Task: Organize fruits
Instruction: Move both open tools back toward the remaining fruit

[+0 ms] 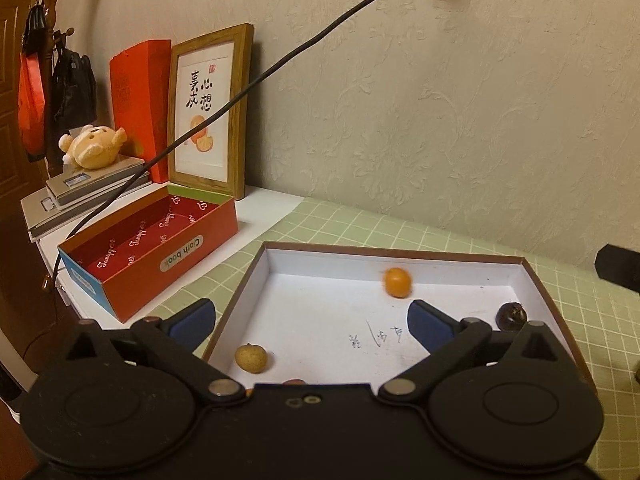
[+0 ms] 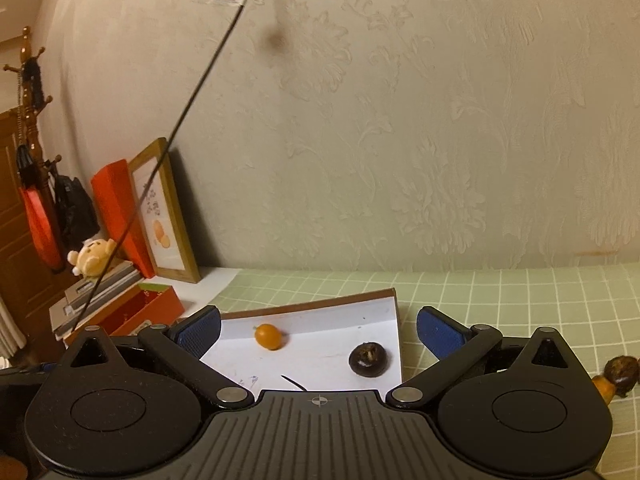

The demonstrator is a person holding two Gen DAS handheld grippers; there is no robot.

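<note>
A shallow white box with a brown rim (image 1: 256, 264) lies on the green checked cloth. In it are a small orange kumquat (image 1: 397, 282), slightly blurred, a tan longan (image 1: 251, 357) near the front left and a dark brown chestnut-like fruit (image 1: 512, 315) at the right. My left gripper (image 1: 310, 320) is open and empty above the box's front. The right wrist view shows the same box (image 2: 384, 312), kumquat (image 2: 269, 336) and dark fruit (image 2: 368, 359). My right gripper (image 2: 318, 332) is open and empty. More fruit (image 2: 618, 372) lies on the cloth at the right.
An open red box (image 1: 176, 256) marked "Cloth book" stands left of the white box. Behind it are a framed picture (image 1: 208, 112), a red bag, stacked books and a plush toy (image 1: 94, 146). A black cable (image 1: 280, 64) hangs across. The wall is close behind.
</note>
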